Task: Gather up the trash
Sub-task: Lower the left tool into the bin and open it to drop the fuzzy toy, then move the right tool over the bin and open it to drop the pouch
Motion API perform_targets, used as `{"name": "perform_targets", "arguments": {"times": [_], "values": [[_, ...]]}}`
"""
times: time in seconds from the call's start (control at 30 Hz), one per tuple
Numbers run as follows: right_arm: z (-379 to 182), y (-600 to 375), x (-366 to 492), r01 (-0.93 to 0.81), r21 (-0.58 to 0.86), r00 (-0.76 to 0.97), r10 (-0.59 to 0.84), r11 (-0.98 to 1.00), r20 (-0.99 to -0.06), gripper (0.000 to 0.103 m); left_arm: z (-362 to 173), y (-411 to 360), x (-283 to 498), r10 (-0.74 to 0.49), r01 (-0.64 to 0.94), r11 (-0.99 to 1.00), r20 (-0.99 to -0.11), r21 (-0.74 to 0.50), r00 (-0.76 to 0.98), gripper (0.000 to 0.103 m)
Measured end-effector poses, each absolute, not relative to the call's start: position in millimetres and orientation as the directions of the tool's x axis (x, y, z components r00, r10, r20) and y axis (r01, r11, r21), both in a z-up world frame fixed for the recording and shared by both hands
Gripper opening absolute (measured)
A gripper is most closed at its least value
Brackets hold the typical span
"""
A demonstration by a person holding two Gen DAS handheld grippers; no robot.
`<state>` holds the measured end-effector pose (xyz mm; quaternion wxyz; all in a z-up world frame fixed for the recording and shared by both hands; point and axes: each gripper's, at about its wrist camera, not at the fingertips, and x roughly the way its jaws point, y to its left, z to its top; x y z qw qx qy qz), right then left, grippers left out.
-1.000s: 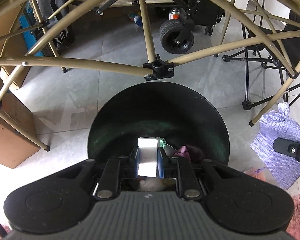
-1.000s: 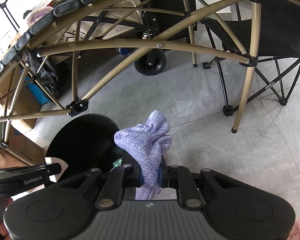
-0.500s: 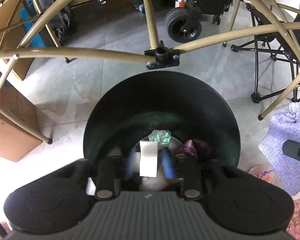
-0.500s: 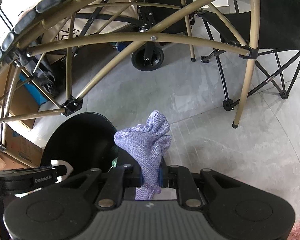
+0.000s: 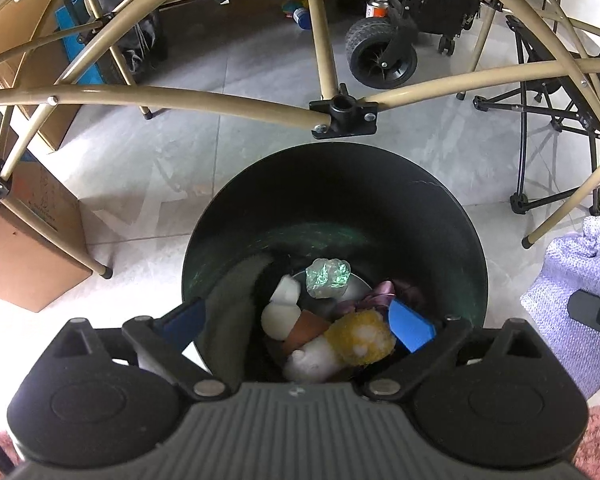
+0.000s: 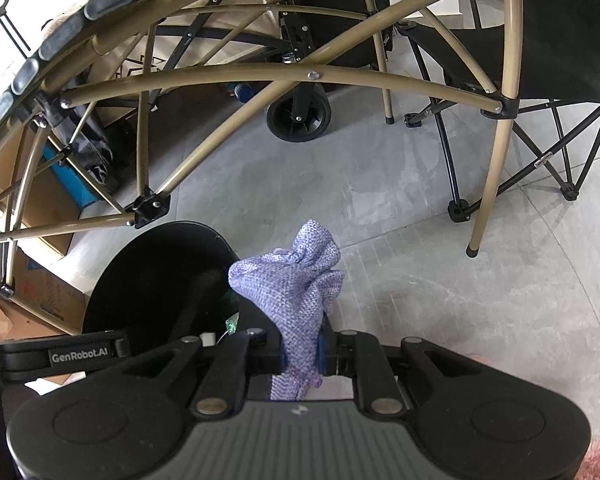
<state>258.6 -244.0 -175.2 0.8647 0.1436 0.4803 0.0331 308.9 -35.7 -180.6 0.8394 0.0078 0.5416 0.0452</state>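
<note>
The right tool (image 6: 300,354) pinches a lilac knitted cloth (image 6: 296,280) beside the black bin (image 6: 160,272), not over it; released here, it lands on the floor. The left tool (image 5: 296,320), jaws just opened wide and empty, hangs above the bin's trash (image 5: 326,278).

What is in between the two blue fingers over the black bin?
Nothing is gripped there. In the left wrist view the left gripper, whose jaws have just been opening, frames only trash lying down in the black bin.
</note>
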Motion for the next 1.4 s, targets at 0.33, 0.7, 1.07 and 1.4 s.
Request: {"name": "perform_targets", "arguments": {"times": [0.33, 0.7, 1.07, 1.4], "values": [[-167, -237, 258, 0.063, 0.280, 0.563, 0.197, 0.958, -0.803, 0.013, -176, -29, 304, 0.086, -0.073, 0.995, -0.903, 0.061, 0.421, 0.100], [-147, -204, 258, -0.028, 0.249, 0.607, 0.214, 0.968, -0.765, 0.013, -163, -1, 292, 0.104, -0.120, 0.991, -0.889, 0.056, 0.445, 0.100], [-142, -149, 266, -0.129, 0.213, 0.587, 0.248, 0.968, -0.771, 0.013, -154, 46, 275, 0.131, -0.202, 0.979, -0.880, 0.041, 0.457, 0.101], [-148, -110, 273, -0.178, 0.181, 0.559, 0.251, 0.967, -0.790, 0.013, -153, 81, 263, 0.146, -0.262, 0.965, -0.879, 0.025, 0.454, 0.101]]}}
